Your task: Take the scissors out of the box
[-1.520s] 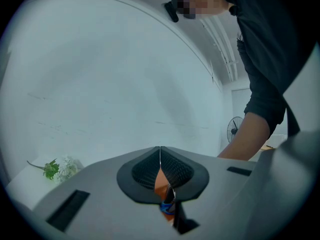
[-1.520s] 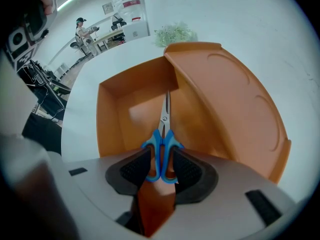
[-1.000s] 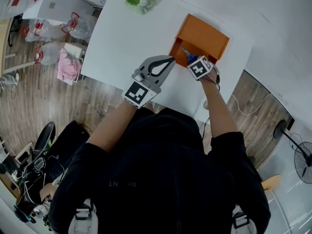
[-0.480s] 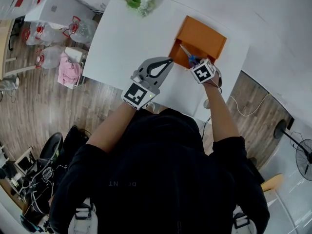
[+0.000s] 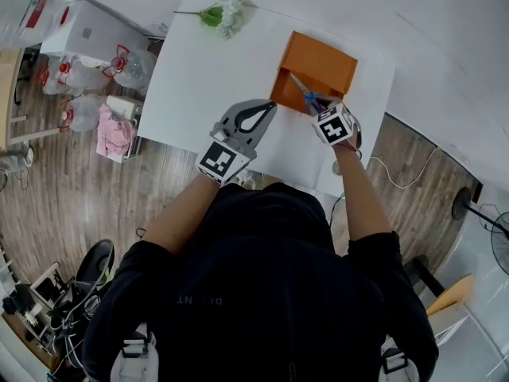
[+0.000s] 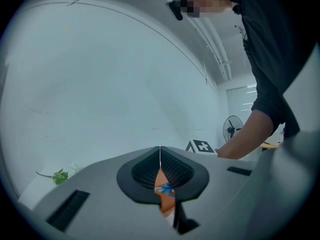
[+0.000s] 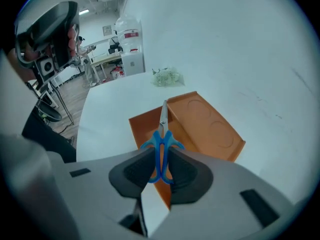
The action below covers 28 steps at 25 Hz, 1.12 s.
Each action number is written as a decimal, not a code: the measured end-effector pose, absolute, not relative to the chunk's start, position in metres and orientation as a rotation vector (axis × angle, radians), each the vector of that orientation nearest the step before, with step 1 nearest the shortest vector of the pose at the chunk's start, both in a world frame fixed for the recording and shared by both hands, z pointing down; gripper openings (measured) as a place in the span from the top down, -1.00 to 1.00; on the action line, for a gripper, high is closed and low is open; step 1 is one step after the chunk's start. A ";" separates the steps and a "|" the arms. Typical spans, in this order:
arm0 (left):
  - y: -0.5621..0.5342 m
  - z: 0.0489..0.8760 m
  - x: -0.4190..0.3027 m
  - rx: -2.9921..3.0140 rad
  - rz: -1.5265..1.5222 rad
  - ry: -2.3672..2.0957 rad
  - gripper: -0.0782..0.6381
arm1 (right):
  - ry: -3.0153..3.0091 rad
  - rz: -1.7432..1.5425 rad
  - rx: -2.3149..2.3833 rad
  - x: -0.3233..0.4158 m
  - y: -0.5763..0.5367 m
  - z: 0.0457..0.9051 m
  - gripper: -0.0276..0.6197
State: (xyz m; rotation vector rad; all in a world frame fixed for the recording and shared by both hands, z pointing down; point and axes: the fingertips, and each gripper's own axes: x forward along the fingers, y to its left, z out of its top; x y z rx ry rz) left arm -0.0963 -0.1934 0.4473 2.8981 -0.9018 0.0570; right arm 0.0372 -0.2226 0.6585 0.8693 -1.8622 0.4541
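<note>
Head view: the right tool [image 5: 315,107] points steeply down over the near edge of the orange box [image 5: 322,60], with the blue-handled scissors [image 5: 305,95] in its jaws and the blades reaching out ahead of the tool across the box opening. The left tool [image 5: 272,104] hangs level just beside the box's near-left corner, apart from the right tool and carrying nothing. Beyond both tools there is bare white worktop [image 5: 203,70], and a flower sprig [image 5: 225,13] lies at its far edge. Left gripper view: the left tool [image 6: 160,153] has its tips pressed together and is empty. Through the gap lower down between its pads, a strip of the orange box [image 6: 161,185] shows ahead of it. Right gripper view: the right tool [image 7: 160,170] is clamped on the scissors [image 7: 162,136] by the handle loops, and the closed blades point forward. The box [image 7: 202,126] lies below and ahead of the jaws, and the scissors appear to touch neither its floor nor its wall. Judgement: the scissors are grasped and the lift-out is under way. The next move calls for keeping the clamp firm, carrying the blades clear of the box rim, then lowering onto open worktop beside the tool before letting go.
</note>
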 end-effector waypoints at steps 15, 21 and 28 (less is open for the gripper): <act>-0.175 0.414 -0.083 2.990 0.039 -0.790 0.72 | -2.221 0.486 1.292 0.036 -0.197 0.524 0.63; -0.167 0.395 -0.072 3.022 0.002 -0.738 0.73 | -2.430 0.423 1.414 0.033 -0.178 0.460 0.63; -0.154 0.375 -0.059 3.053 -0.002 -0.681 0.73 | -2.587 0.245 1.540 0.037 -0.145 0.405 0.63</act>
